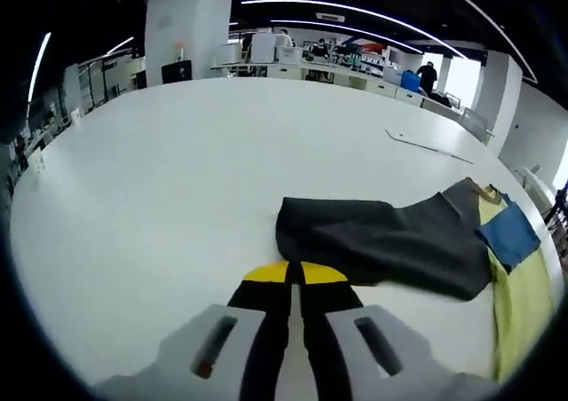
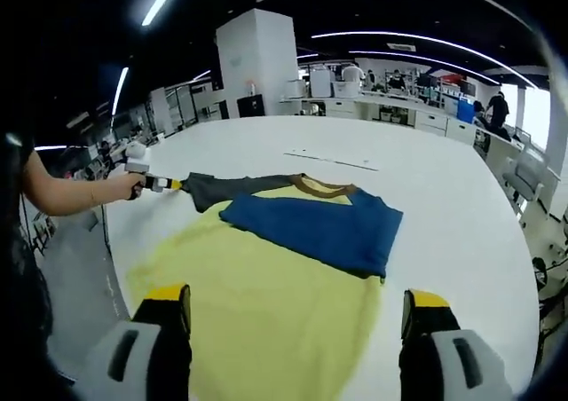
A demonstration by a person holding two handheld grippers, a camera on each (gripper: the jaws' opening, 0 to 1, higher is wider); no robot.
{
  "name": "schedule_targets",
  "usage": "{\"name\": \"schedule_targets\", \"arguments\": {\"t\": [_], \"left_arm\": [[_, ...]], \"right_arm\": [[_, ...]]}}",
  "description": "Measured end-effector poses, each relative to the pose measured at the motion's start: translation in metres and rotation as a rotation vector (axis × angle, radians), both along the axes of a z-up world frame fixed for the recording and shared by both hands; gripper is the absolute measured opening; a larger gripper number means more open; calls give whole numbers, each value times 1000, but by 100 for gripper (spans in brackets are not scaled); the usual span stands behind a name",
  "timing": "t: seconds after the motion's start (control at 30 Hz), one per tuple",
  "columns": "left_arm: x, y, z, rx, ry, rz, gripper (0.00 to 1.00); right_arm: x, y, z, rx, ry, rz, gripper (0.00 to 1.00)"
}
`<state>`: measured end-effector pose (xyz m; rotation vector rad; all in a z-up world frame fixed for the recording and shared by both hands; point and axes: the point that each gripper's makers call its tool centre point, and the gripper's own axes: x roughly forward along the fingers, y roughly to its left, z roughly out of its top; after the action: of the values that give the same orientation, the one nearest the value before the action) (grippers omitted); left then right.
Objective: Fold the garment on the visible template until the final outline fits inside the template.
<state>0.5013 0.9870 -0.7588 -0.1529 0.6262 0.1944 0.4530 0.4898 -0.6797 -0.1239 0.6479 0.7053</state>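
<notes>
Here, left gripper (image 1: pixel 293 277) clenched on dark grey sleeve (image 1: pixel 382 241) of yellow-and-blue garment (image 2: pixel 284 277), right gripper (image 2: pixel 297 317) released above near yellow hem, white table (image 1: pixel 177 170) beneath.

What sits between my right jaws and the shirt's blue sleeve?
Nothing visible does. The right gripper hangs open over the yellow body of the shirt, and bare yellow cloth runs straight up to the blue sleeve.
</notes>
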Motion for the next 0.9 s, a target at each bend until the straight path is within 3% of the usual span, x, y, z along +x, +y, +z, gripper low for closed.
{"name": "schedule_targets", "arguments": {"t": [0.23, 0.53, 0.7, 0.9], "left_arm": [[-24, 11, 27, 47, 7, -36, 0], [-39, 30, 60, 99, 8, -61, 0], [-42, 42, 66, 137, 21, -60, 0], [-49, 59, 60, 207, 111, -70, 0]], "right_arm": [[0, 5, 4, 7, -11, 24, 100], [-4, 14, 4, 21, -14, 45, 100], [-6, 13, 5, 19, -17, 49, 100], [-8, 8, 5, 17, -15, 34, 100]]}}
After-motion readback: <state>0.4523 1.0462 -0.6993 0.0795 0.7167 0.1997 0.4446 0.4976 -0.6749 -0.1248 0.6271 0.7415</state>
